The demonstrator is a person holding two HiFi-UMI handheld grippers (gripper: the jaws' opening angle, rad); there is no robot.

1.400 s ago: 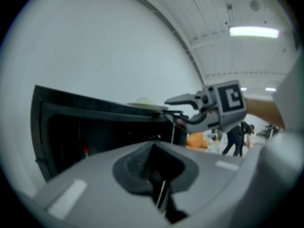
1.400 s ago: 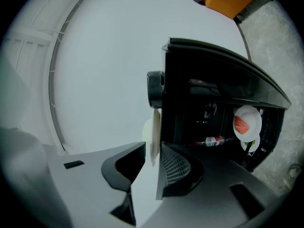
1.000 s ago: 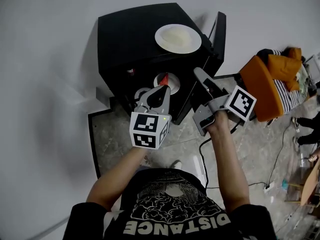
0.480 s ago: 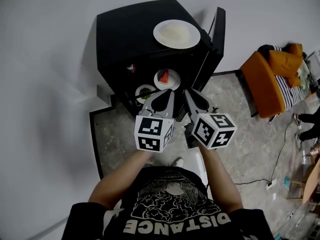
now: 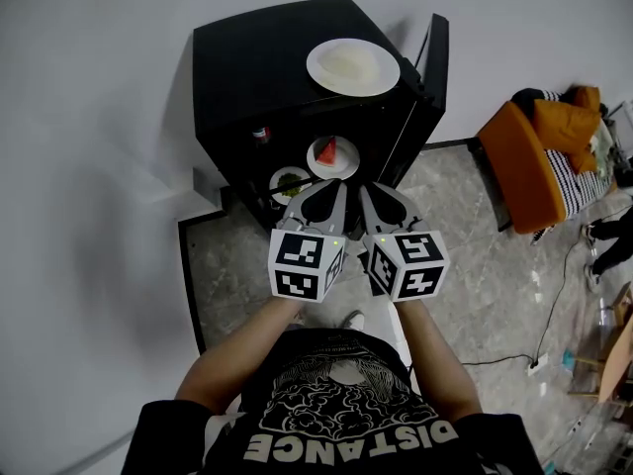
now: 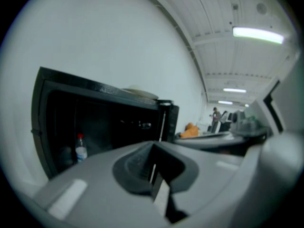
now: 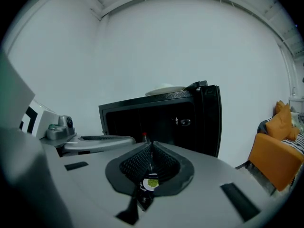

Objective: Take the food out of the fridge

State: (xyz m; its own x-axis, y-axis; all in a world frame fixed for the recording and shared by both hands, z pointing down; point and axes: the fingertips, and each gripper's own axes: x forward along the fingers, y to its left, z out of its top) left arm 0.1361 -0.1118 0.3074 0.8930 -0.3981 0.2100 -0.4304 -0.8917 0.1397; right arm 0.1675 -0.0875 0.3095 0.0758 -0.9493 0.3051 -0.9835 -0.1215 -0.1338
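A black mini fridge (image 5: 257, 67) stands open, its door (image 5: 427, 77) swung to the right. Inside are a plate with a red watermelon slice (image 5: 332, 152), a plate of green food (image 5: 289, 180) and a red-capped bottle (image 5: 260, 134). A white plate of pale food (image 5: 353, 67) rests on top. Both grippers hover side by side just in front of the opening, pointing into it. My left gripper (image 5: 329, 188) is shut and empty. My right gripper (image 5: 369, 190) is closing, its jaws together with nothing between them. The bottle (image 6: 80, 148) shows in the left gripper view.
An orange chair (image 5: 524, 171) draped with striped cloth stands to the right on the stone floor. A cable (image 5: 495, 359) runs across the floor near my feet. A white wall is behind the fridge. People stand far off at the right (image 6: 216, 119).
My right gripper swung left and down from beside the door, rolled over, and closed its jaws next to the left gripper. The left gripper barely shifted.
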